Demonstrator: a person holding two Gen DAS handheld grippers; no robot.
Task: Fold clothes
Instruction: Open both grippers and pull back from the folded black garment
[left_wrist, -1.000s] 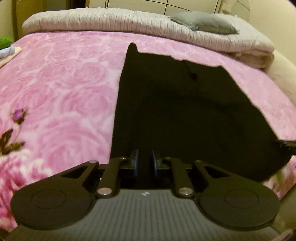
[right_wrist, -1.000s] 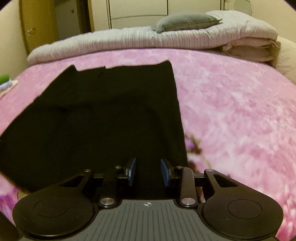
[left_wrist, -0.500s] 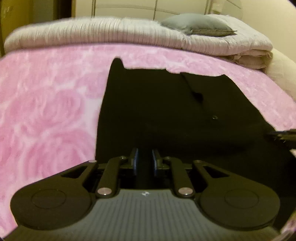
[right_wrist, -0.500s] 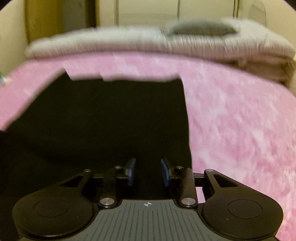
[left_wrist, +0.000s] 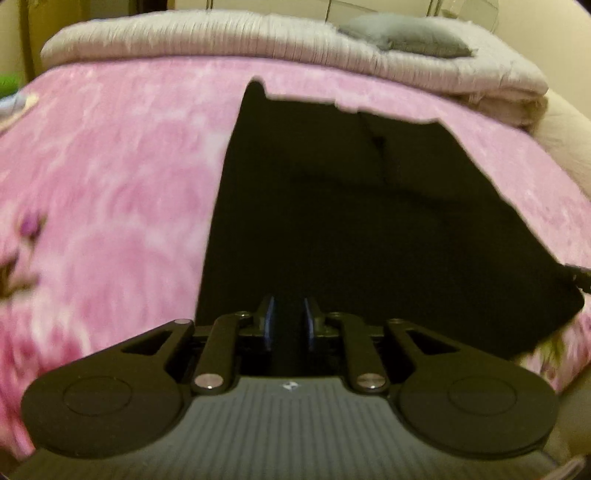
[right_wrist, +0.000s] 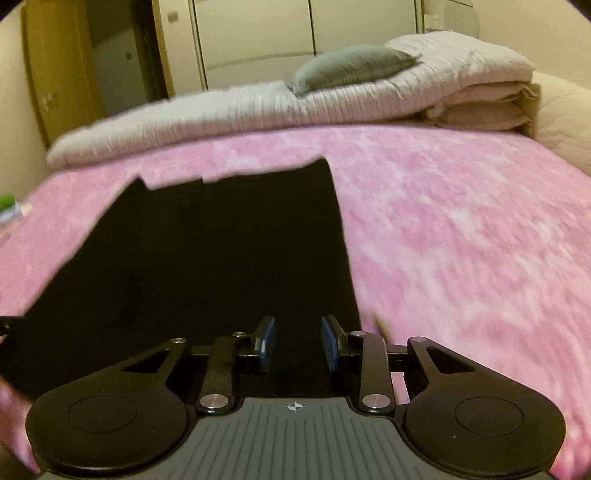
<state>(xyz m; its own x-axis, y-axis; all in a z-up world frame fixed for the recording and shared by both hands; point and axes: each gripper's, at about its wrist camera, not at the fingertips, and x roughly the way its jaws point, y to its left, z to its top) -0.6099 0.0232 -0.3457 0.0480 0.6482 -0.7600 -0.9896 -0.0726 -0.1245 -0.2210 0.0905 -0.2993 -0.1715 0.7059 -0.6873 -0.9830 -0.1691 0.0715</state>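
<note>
- Left gripper (left_wrist: 289, 320) has its blue pads close together with black cloth between them; the cloth is too dark to tell whether the pads actually press on it.
- Right gripper (right_wrist: 297, 341) stands with its pads further apart, again with black cloth in the gap, and grip or no grip cannot be told.
- Containers: none show in either view; the only stack is a folded pale quilt (right_wrist: 258, 107) at the far end of the bed with a grey pillow (right_wrist: 351, 66) on top.
- Black garment (left_wrist: 351, 221) is a flat, very dark sheet with almost no visible detail; its far edge is uneven, with a small raised tab at the far left corner and a faint fold line near the middle.
- It lies spread on the pink floral blanket (left_wrist: 110, 166), reaching from the grippers toward the quilt but stopping short of it.
- Its near edge runs under both grippers: the left one sits at the near left corner, the right one at the near right corner (right_wrist: 347, 295).
- A dark tip of the other tool shows at the garment's edge in each view.
- Small green and white items (right_wrist: 7, 206) lie at the bed's left edge, blurred.
</note>
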